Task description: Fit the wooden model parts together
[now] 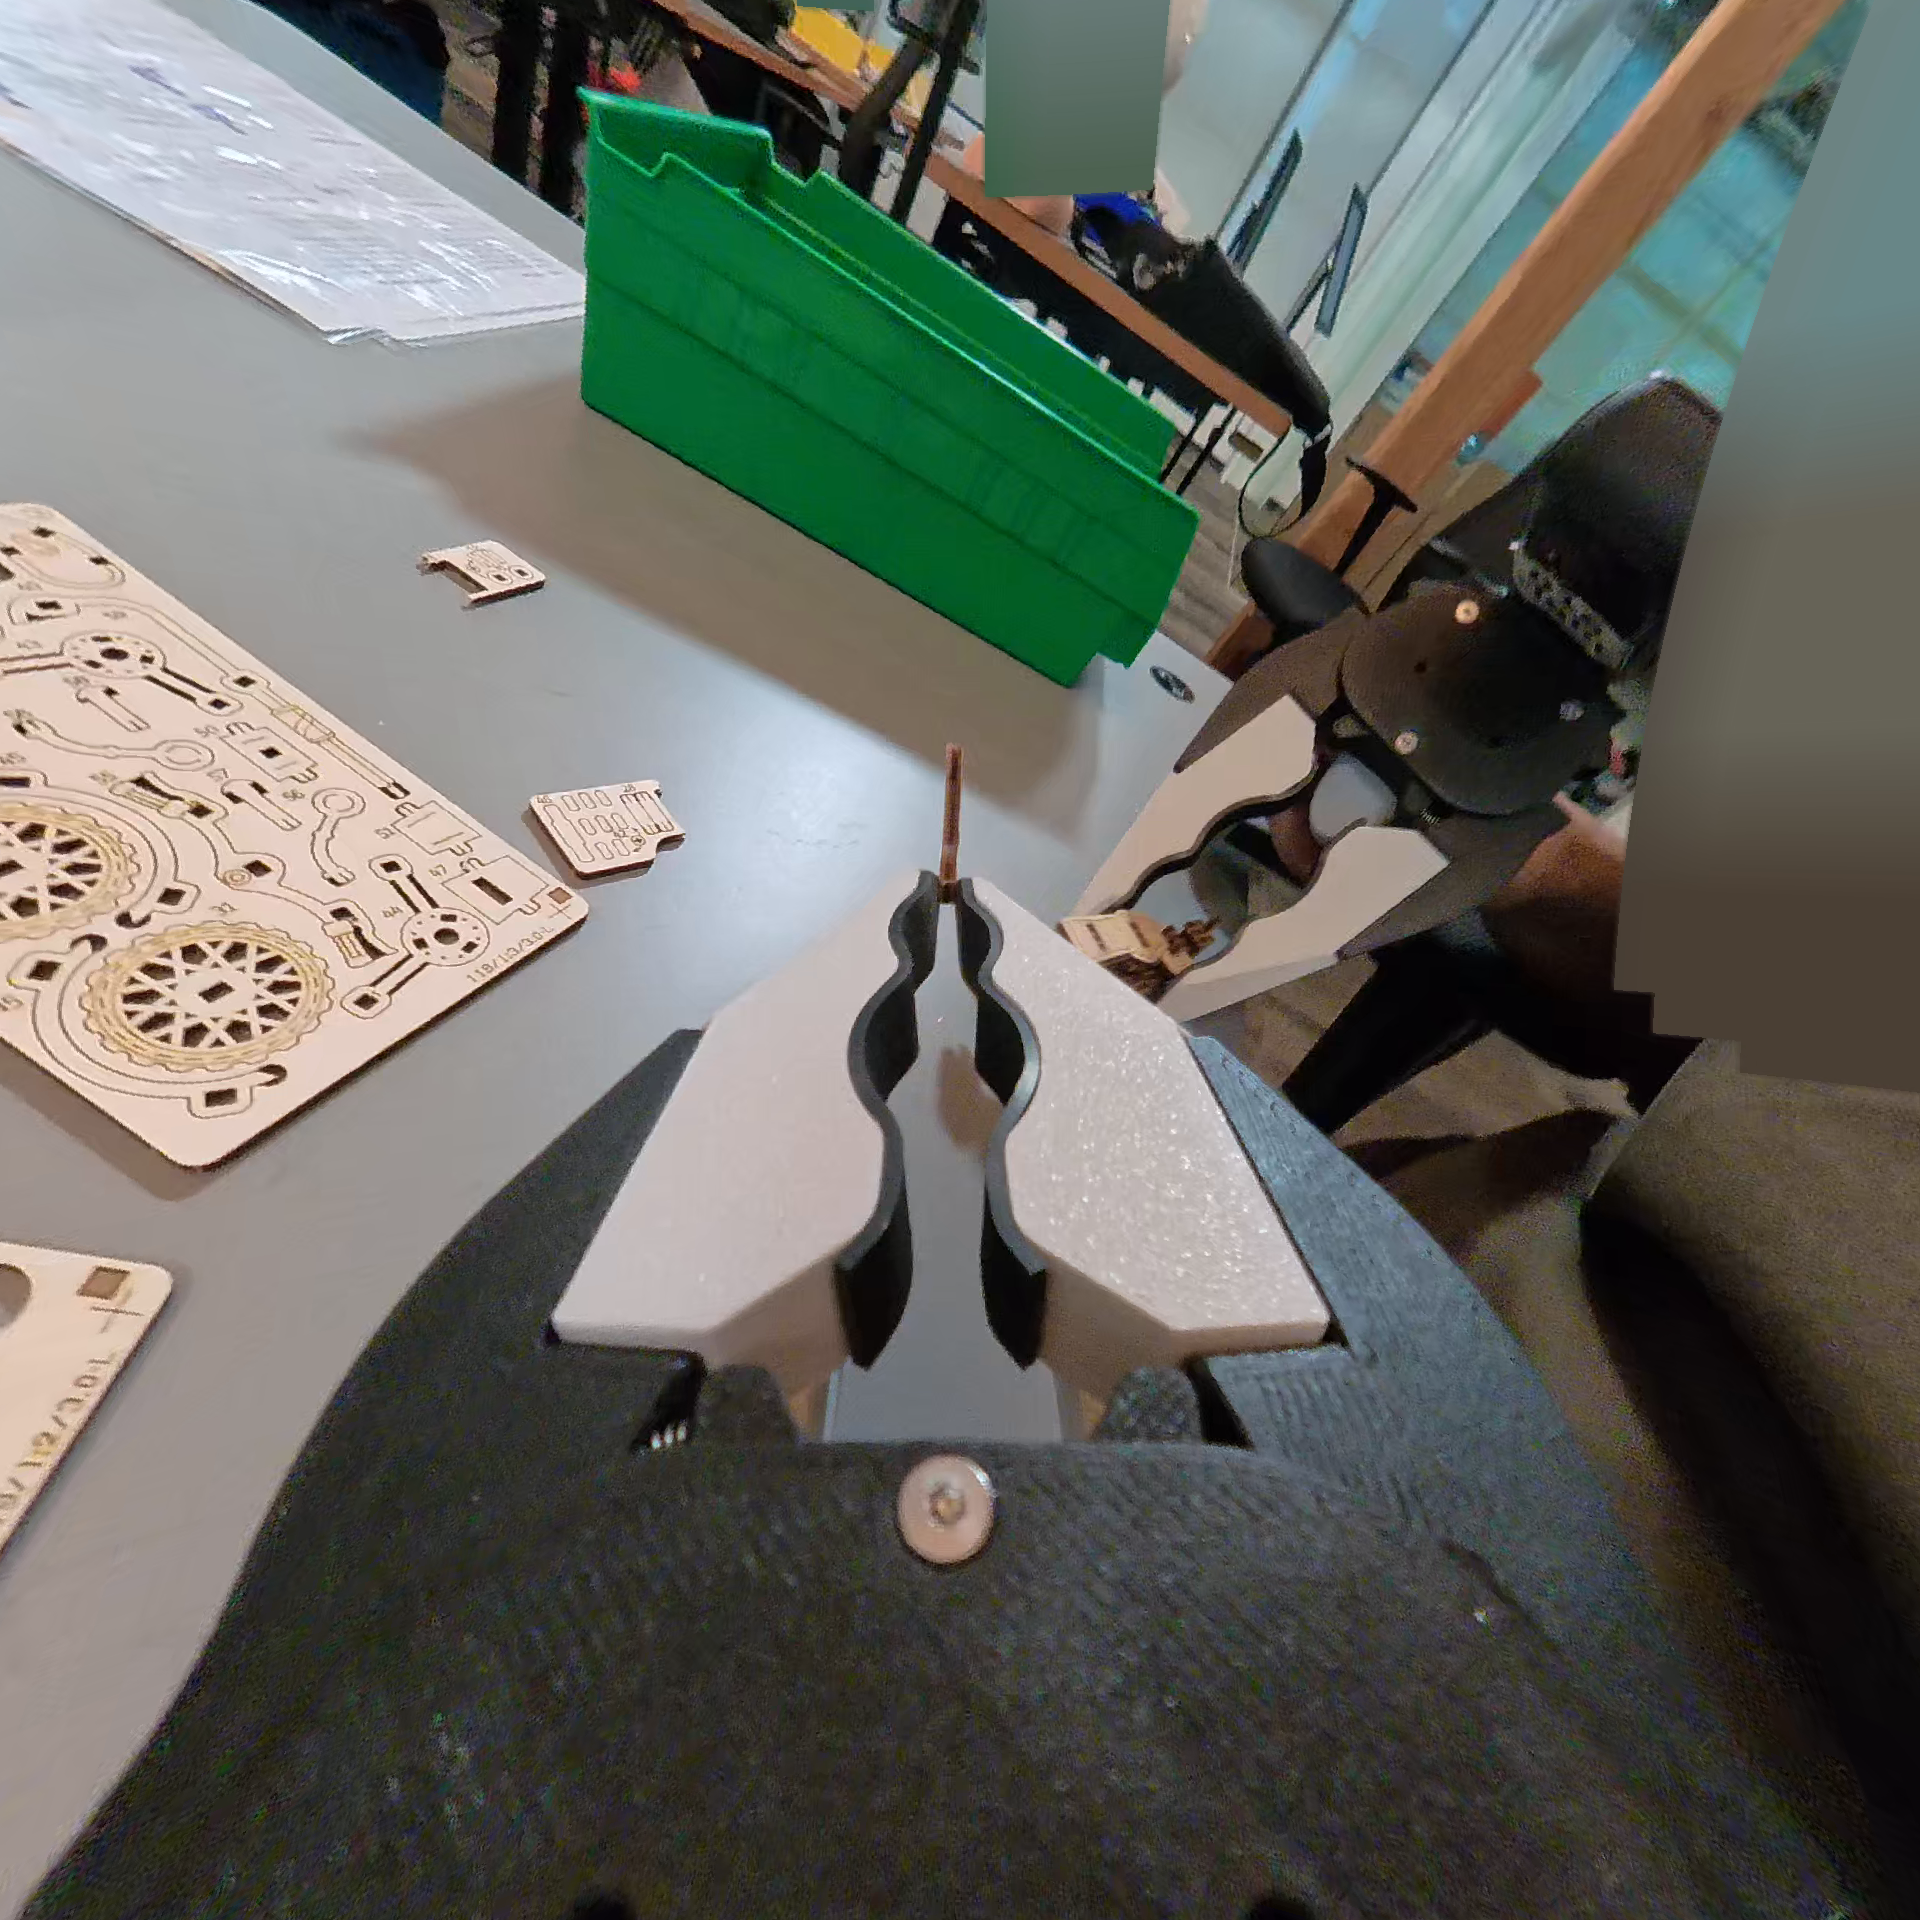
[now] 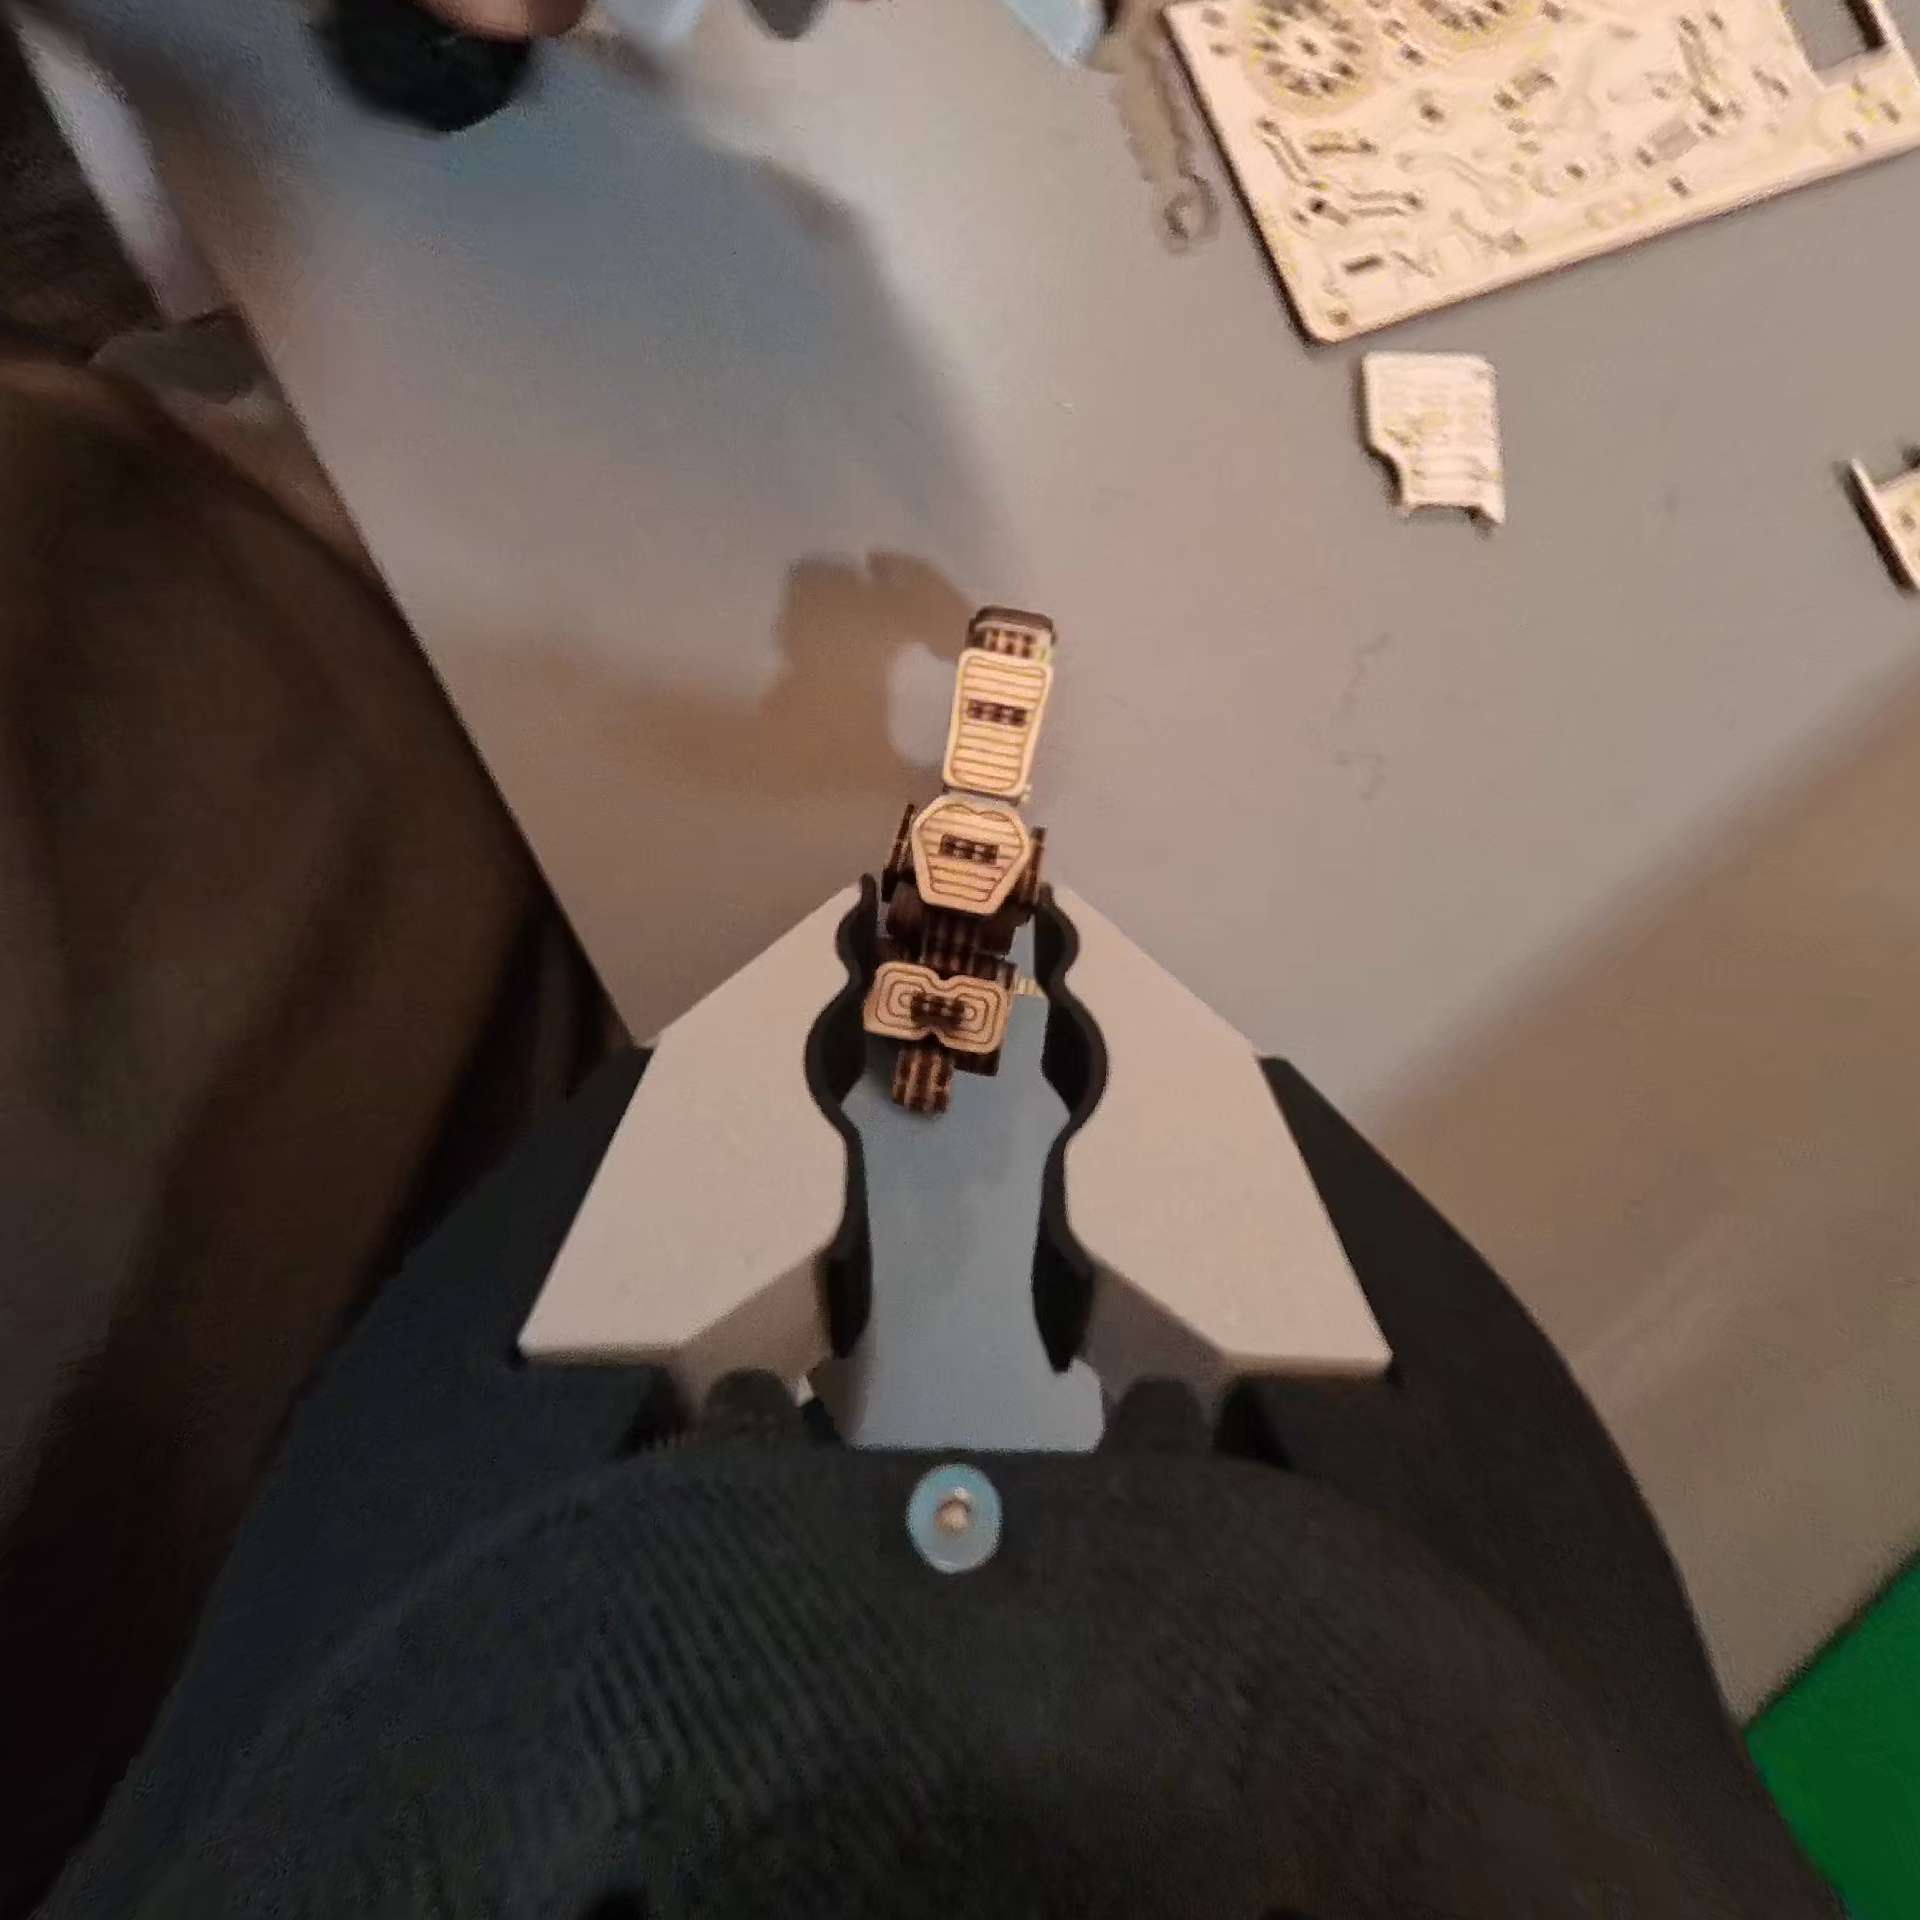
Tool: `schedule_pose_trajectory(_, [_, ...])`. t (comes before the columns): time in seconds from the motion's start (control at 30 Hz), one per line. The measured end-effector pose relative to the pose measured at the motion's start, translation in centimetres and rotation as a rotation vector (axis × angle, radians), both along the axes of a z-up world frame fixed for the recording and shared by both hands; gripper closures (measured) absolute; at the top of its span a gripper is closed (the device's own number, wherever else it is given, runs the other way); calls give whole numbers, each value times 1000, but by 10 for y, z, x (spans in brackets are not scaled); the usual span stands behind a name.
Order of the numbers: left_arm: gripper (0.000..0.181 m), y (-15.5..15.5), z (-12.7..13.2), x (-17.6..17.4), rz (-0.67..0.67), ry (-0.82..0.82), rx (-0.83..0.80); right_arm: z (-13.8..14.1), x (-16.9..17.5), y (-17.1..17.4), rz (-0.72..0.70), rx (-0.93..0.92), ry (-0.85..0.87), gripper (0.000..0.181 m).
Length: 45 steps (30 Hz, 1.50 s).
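Note:
My left gripper [image 1: 943, 888] is shut on a thin flat wooden part [image 1: 951, 805] seen edge-on, sticking up from its tips above the grey table [image 1: 727, 675]. My right gripper [image 2: 951, 914] is shut on a small wooden sub-assembly [image 2: 992, 748] of several slotted plates, held over the table edge. In the left wrist view the right gripper [image 1: 1174, 935] is to the right, holding that sub-assembly [image 1: 1138, 940]. A laser-cut wooden sheet [image 1: 187, 831] with wheel shapes lies at the left and also shows in the right wrist view [image 2: 1507, 156].
Two loose wooden pieces [image 1: 608, 828] [image 1: 483, 569] lie on the table near the sheet. A green plastic bin [image 1: 862, 416] stands at the back. Paper sheets [image 1: 260, 177] lie far left. A second wooden sheet corner [image 1: 62, 1351] is at the lower left. A chair [image 1: 1558, 499] stands beyond the edge. Across from one pair of fingers to the other is roughly 11 centimeters.

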<state>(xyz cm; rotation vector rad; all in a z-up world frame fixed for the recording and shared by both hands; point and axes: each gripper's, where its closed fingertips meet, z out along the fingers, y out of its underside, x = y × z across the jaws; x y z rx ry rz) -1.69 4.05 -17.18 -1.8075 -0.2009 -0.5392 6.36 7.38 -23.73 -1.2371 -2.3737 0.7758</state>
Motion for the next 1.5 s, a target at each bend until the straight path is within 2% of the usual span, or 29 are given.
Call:
schedule_pose_trajectory(0.13, [180, -8, -9, 7, -103, 153, -31, 3, 12, -16, 267, 85, 106, 155])
schedule_pose_trajectory(0.2, [180, -10, -13, 18, -169, 219, -43, 7, 14, -23, 330, 100, 156, 155])
schedule_pose_trajectory(0.4, [180, -19, -23, 60, -371, 283, -79, 16, 22, -36, 399, 11, 175, 155])
schedule_pose_trajectory(0.6, [180, -26, -21, 77, -475, 136, -82, 28, 28, -42, 418, -119, 157, 155])
schedule_pose_trajectory(0.77, [180, -28, -16, 83, -509, 12, -74, 33, 34, -45, 424, -201, 112, 155])
schedule_pose_trajectory(0.97, [180, -25, -17, 81, -495, -19, -85, 33, 36, -47, 430, -220, 91, 155])
schedule_pose_trajectory(1.5, [180, -12, -19, 65, -380, -44, -100, 1, 24, -37, 350, -5, 31, 154])
